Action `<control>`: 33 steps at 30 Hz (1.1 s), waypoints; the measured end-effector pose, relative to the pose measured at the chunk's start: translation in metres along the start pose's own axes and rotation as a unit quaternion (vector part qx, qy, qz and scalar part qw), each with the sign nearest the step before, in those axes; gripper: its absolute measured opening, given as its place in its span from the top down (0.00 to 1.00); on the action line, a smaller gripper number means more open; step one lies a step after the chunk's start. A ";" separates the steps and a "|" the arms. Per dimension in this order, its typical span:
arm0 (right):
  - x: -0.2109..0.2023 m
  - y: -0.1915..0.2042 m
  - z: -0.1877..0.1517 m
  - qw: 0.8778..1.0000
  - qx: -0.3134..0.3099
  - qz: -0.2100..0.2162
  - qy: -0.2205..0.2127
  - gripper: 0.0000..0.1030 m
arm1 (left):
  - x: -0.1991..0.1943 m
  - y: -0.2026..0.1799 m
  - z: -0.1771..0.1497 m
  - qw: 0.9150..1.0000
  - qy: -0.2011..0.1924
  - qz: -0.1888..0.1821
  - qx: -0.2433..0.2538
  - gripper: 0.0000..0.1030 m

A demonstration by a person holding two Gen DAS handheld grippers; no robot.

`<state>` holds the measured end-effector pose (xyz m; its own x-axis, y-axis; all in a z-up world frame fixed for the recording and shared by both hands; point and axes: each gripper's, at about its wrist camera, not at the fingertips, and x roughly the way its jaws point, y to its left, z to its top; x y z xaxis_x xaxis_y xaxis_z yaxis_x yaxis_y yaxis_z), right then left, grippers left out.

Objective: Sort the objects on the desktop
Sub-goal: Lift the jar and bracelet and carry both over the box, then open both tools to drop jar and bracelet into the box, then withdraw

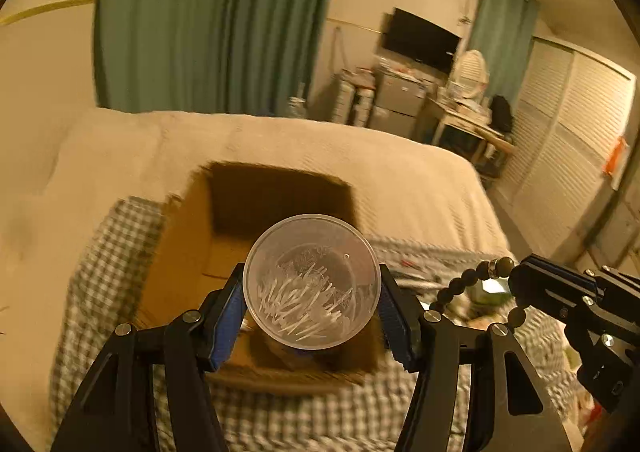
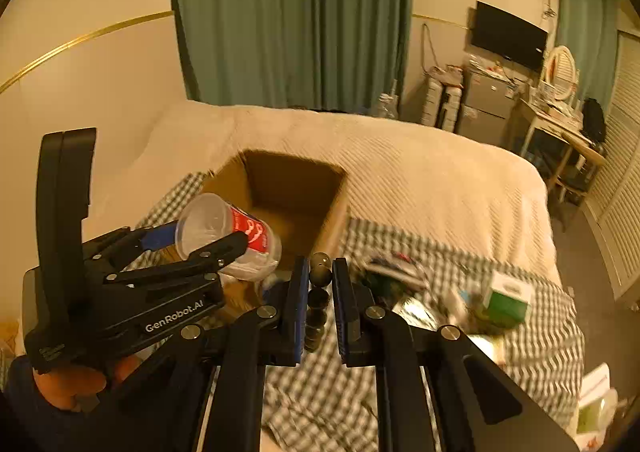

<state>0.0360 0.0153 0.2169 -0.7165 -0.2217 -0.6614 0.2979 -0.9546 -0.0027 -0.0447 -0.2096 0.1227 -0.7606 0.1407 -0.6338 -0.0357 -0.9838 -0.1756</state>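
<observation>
My left gripper (image 1: 312, 300) is shut on a clear plastic cup (image 1: 311, 280) with a red label and holds it tilted over the open cardboard box (image 1: 180, 252); the right wrist view shows the same cup (image 2: 228, 236) and left gripper (image 2: 200, 238) beside the box (image 2: 336, 211). My right gripper (image 2: 321, 284) is shut on a string of dark round beads (image 2: 319, 292), which hangs between its pads. In the left wrist view the beads (image 1: 472, 280) trail from the right gripper (image 1: 516, 276) at the right edge.
The box stands on a checked cloth (image 2: 532, 352) over a bed with a cream cover (image 2: 420, 179). A green and white carton (image 2: 506, 302) and several blurred small items (image 2: 396, 272) lie on the cloth to the right. Wall at left, furniture far right.
</observation>
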 end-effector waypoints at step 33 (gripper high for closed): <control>0.005 -0.044 0.000 0.998 0.061 -0.012 0.006 0.77 | -0.025 -0.020 -0.016 1.000 0.022 0.018 0.013 0.09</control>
<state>0.0197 0.0566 0.2139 -0.7152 -0.1964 -0.6708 0.2002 -0.9771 0.0727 -0.0151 -0.1915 0.1301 -0.7327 0.1084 -0.6718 -0.0260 -0.9910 -0.1315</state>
